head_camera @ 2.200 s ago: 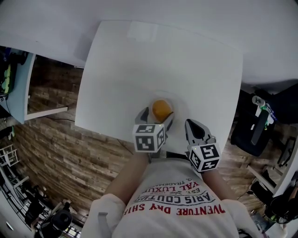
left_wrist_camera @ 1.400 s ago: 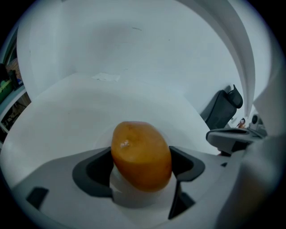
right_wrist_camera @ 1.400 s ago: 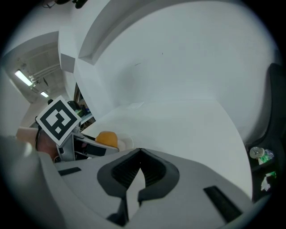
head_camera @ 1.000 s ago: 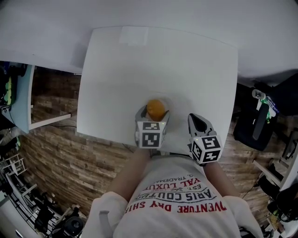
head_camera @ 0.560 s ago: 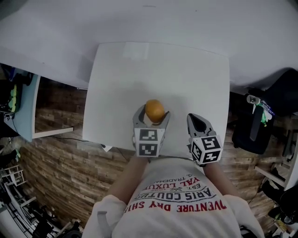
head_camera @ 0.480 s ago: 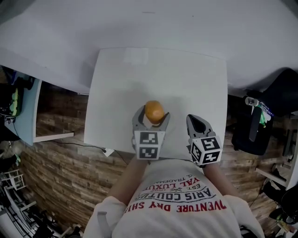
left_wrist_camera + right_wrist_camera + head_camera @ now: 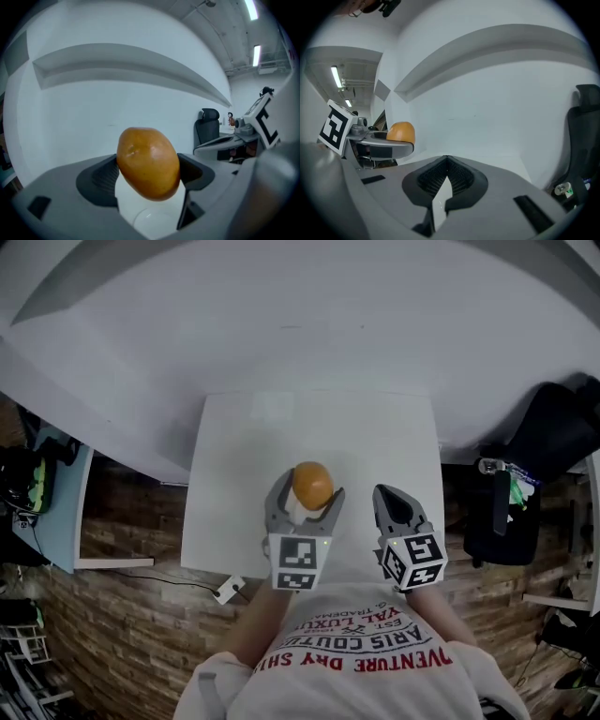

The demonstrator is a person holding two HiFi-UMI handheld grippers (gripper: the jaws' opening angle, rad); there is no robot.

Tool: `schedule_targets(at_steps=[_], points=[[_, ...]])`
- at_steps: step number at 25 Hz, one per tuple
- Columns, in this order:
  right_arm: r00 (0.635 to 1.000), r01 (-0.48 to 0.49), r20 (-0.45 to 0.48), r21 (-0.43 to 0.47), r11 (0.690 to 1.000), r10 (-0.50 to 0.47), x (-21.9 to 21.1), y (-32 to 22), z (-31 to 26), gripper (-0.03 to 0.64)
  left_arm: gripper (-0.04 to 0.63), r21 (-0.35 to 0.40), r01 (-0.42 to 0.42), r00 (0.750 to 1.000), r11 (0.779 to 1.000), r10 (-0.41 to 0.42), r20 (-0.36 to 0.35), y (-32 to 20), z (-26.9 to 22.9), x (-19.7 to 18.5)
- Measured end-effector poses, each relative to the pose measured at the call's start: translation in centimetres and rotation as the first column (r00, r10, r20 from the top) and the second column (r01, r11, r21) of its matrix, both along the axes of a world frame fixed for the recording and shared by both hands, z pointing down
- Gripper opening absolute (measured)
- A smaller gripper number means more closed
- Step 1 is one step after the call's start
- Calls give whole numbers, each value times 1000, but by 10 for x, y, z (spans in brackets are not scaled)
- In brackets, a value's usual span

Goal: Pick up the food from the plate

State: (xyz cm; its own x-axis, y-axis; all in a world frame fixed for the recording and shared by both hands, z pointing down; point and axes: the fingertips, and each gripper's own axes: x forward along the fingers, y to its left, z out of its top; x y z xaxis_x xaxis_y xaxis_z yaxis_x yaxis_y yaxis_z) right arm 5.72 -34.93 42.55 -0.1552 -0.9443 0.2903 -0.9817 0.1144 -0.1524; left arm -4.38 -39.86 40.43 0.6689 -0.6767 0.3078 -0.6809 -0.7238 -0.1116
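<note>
- Food (image 7: 312, 485): clamped in left tongs (image 7: 308, 491), now raised well above surface (image 7: 375, 427), farther than half a second back.
- Judged picked up already.
- Right tongs (image 7: 387, 495): pinched together, empty, above surface's near edge.

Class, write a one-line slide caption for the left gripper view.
Left gripper shut on a rounded orange food item, white wall behind.

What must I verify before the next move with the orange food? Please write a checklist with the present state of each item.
1. Orange rounded food sits between both jaws of the left gripper: ok.
2. Food is raised off the round white plate: ok.
3. Right gripper is shut, with nothing in it: ok.
4. Right gripper is apart from the food: ok.
5. Grip is firm enough not to slip: cannot tell.
</note>
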Motion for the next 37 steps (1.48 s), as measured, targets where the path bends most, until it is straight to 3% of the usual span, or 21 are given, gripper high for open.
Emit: schedule_targets(at_steps=[7, 18, 26, 37], points=[[999, -31, -7, 84, 996, 32, 2, 4, -26, 11, 390, 77, -48, 997, 996, 52, -49, 7, -27, -1], [998, -37, -40, 79, 996, 40, -1, 11, -27, 11, 390, 69, -82, 993, 994, 87, -75, 15, -28, 2], [998, -44, -37, 69, 997, 46, -3, 18, -23, 11, 390, 43, -89, 991, 995, 93, -99, 22, -25, 2], [997, -59, -42, 48, 997, 62, 5, 17, -16, 11, 390, -61, -69, 985, 996, 58, -162, 10, -10, 6]])
